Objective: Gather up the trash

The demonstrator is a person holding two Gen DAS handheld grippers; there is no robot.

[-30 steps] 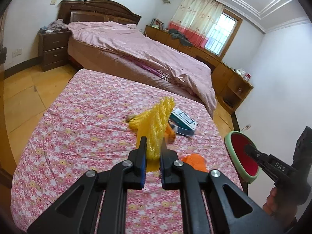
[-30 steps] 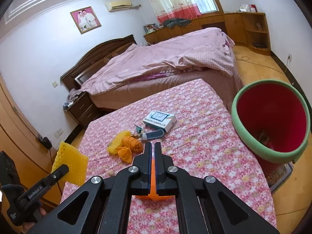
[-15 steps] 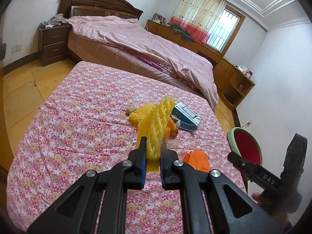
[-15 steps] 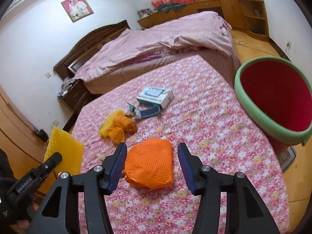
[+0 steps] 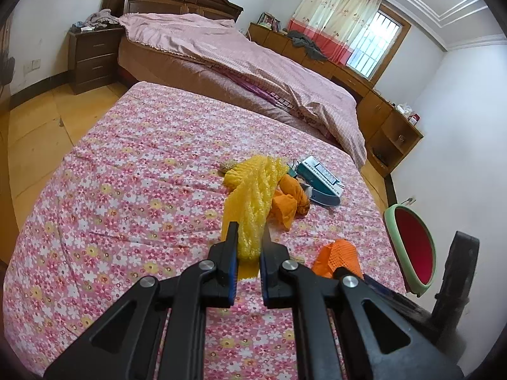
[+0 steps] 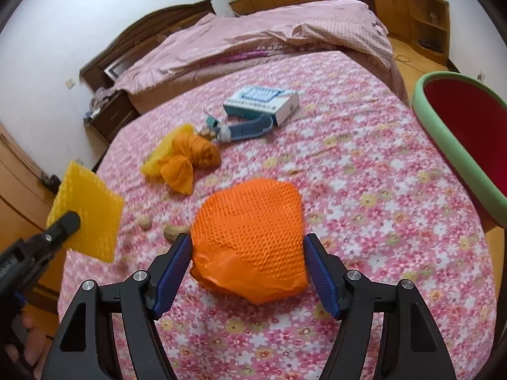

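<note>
My left gripper is shut on a yellow foam net sheet, held upright above the flowered tablecloth. The right wrist view shows that yellow sheet at the left. An orange foam net lies on the cloth between the blue pads of my right gripper. Its jaws are opening and the pads stand beside the net without pressing it. The same orange net shows at lower right in the left wrist view. A red bin with a green rim stands off the table's right edge.
Farther along the table lie a yellow net with an orange bag, a blue-and-white box, a blue curved piece and two nuts. Behind it is a bed with a pink cover. A person's hand holds the left tool.
My right gripper went from shut on the orange net to wide apart, and the net now rests on the cloth. Both grippers sank toward the table. The left grip is unchanged.
</note>
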